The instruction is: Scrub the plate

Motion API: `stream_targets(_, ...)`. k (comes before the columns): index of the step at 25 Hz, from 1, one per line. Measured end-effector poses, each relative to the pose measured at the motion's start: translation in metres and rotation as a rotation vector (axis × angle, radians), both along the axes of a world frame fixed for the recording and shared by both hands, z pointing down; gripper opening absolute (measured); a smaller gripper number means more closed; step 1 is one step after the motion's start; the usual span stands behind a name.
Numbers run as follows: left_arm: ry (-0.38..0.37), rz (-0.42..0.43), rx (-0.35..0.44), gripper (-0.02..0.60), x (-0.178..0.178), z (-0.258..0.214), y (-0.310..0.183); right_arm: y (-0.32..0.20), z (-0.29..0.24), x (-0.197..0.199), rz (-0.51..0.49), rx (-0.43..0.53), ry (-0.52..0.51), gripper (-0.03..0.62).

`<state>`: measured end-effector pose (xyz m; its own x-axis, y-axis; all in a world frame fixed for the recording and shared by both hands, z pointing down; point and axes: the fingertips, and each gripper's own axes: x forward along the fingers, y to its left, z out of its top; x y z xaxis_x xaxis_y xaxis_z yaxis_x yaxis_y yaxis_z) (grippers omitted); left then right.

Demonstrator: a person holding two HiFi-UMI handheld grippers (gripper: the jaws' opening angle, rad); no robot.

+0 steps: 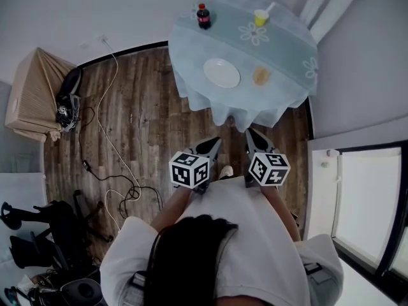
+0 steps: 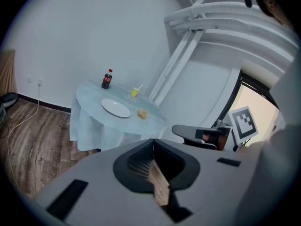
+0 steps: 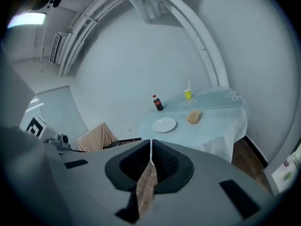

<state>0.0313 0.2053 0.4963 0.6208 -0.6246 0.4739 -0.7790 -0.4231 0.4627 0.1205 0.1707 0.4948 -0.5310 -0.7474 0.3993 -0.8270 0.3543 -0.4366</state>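
Observation:
A white plate [image 1: 222, 72] lies on a round table under a pale blue cloth [image 1: 191, 50]; the plate shows too in the left gripper view [image 2: 115, 108] and the right gripper view [image 3: 164, 124]. A tan sponge [image 1: 260, 75] lies to the plate's right, [image 2: 142, 113], [image 3: 194, 117]. Both grippers hang over the wooden floor, short of the table and pointing toward it. My left gripper [image 1: 215, 141] is shut with nothing in it. My right gripper [image 1: 250, 132] is shut and empty as well, tips touching.
A dark cola bottle [image 1: 203, 16] and a yellow cup with a straw [image 1: 261, 17] stand at the table's far side. Cables [image 1: 108, 139] trail over the wood floor. A tan covered box [image 1: 32, 94] stands at left, a glass door [image 1: 366, 209] at right.

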Motion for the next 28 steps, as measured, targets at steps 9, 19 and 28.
stream_targets(9,0.002,-0.046,0.006,0.009,0.007,-0.001,-0.014,-0.014,-0.009,0.010,-0.022,0.043,-0.077,0.037)
stream_targets(19,0.057,-0.055,-0.023,0.009,0.015,0.001,-0.014,-0.015,-0.014,0.022,0.008,0.063,-0.108,0.037)
stream_targets(28,0.076,-0.051,-0.016,0.009,0.013,-0.003,-0.032,-0.028,-0.013,0.036,0.088,0.073,-0.060,0.037)
